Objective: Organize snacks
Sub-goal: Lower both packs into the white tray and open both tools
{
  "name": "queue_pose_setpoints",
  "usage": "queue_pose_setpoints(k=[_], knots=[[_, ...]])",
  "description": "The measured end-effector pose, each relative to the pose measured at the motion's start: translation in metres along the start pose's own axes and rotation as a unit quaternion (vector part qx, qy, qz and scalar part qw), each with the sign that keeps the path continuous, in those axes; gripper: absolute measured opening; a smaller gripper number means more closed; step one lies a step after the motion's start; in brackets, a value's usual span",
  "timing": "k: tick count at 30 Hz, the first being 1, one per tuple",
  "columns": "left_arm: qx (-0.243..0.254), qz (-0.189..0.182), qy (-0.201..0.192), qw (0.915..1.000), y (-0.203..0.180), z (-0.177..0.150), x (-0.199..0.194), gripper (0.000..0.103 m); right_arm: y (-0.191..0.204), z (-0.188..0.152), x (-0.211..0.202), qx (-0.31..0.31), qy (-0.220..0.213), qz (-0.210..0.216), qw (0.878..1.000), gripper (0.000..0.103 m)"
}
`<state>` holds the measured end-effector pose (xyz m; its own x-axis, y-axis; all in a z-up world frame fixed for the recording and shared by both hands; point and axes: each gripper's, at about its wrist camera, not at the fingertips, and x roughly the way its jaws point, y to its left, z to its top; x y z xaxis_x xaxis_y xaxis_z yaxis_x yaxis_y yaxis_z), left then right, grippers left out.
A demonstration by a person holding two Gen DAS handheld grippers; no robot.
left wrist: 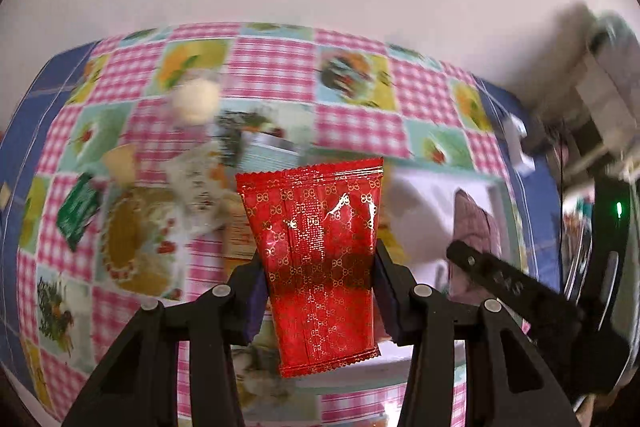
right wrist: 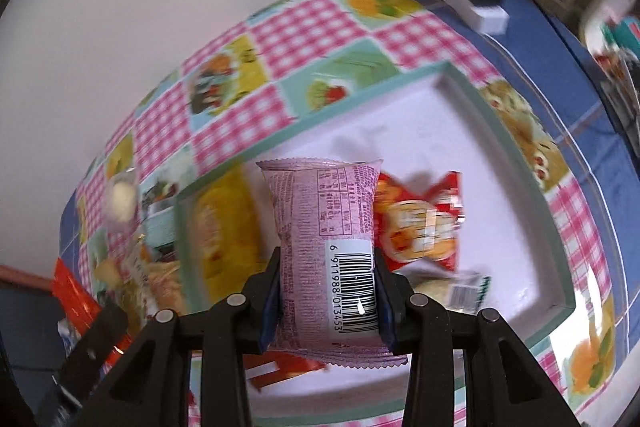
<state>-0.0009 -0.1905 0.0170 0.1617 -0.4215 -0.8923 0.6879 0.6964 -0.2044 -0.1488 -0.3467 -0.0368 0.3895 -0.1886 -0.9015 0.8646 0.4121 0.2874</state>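
Note:
My left gripper [left wrist: 318, 267] is shut on a shiny red snack packet with gold print [left wrist: 316, 247], held upright above the table. My right gripper [right wrist: 326, 271] is shut on a pink snack packet with a barcode [right wrist: 324, 223], held above a white tray with a green rim [right wrist: 472, 95]. In the tray lie a yellow packet [right wrist: 226, 227], a red packet with a picture [right wrist: 420, 223] and a small white-green packet [right wrist: 460, 291]. The tray also shows in the left wrist view [left wrist: 420, 211], with the right gripper [left wrist: 500, 279] and its pink packet [left wrist: 476, 223] over it.
A patchwork tablecloth in pink check and fruit pictures [left wrist: 272, 63] covers the table. Loose snacks lie left of the tray: a round white one [left wrist: 196, 99], a green packet [left wrist: 78, 211], a yellowish one [left wrist: 120, 159]. A white power strip [right wrist: 472, 3] lies at the far edge. A wall stands behind.

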Motion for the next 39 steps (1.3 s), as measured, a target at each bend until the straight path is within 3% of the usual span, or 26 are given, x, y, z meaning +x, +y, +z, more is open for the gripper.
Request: queue_pose_setpoints(k=[3, 6, 14, 27, 35, 37, 39], knots=[[0.026, -0.001, 0.009, 0.9996, -0.021, -0.004, 0.011, 0.049, -0.014, 0.005, 0.000, 0.014, 0.002, 0.006, 1.000, 0.042], [0.048, 0.005, 0.018, 0.9987, -0.039, -0.007, 0.025, 0.049, -0.023, 0.008, 0.001, 0.018, -0.002, -0.015, 1.000, 0.042], [0.072, 0.001, 0.030, 0.9970, -0.060, -0.010, 0.051, 0.049, -0.042, 0.013, 0.003, 0.041, 0.008, -0.012, 0.999, 0.042], [0.080, -0.009, 0.023, 0.9965, -0.064, -0.008, 0.040, 0.050, -0.041, 0.013, -0.005, 0.036, 0.006, -0.004, 0.999, 0.043], [0.044, 0.000, 0.022, 0.9988, -0.048, -0.001, 0.031, 0.051, -0.037, 0.014, -0.009, 0.033, 0.006, -0.007, 0.999, 0.045], [0.032, 0.011, 0.020, 0.9992, -0.041, 0.001, 0.028, 0.058, -0.035, 0.014, -0.011, 0.031, 0.005, -0.007, 0.999, 0.058], [0.023, 0.022, 0.016, 0.9994, -0.034, 0.003, 0.026, 0.062, -0.031, 0.014, -0.014, 0.024, 0.002, -0.008, 1.000, 0.062]])
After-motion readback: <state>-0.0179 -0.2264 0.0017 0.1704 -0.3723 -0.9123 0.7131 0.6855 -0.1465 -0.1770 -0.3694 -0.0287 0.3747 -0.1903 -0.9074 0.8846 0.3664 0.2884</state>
